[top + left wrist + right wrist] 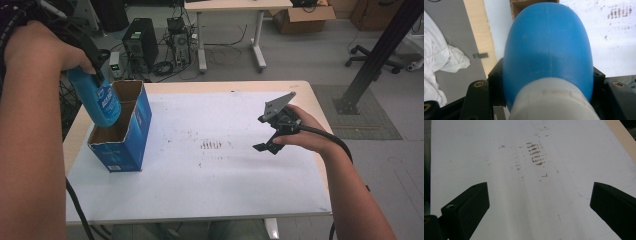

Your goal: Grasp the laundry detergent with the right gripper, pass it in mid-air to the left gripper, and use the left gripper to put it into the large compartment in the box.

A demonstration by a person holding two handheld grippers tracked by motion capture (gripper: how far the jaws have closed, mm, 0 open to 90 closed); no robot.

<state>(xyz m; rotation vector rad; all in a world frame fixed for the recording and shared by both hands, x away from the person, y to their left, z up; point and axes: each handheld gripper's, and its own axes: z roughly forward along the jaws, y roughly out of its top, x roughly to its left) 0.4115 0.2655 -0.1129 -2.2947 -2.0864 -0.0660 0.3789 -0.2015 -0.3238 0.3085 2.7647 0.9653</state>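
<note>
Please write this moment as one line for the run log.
left gripper: shut on blue bottle | bottle: above open blue box, tilted | right gripper: open, holds nothing, over white sheet

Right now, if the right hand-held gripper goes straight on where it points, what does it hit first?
Likely the white table sheet near the brown smudges; the right hand-held gripper has nothing between its open jaws.

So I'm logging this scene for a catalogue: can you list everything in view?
blue plastic bottle: one, blue with white cap, held tilted over the box's open top
blue cardboard box: one, blue outside, brown inside, table's left part
white sheet: one, white with brown smudges, covering the wooden table
office clutter: computer tower, cardboard carton, on the floor behind
left gripper: black, shut on the bottle
right gripper: black, open above the sheet
</note>
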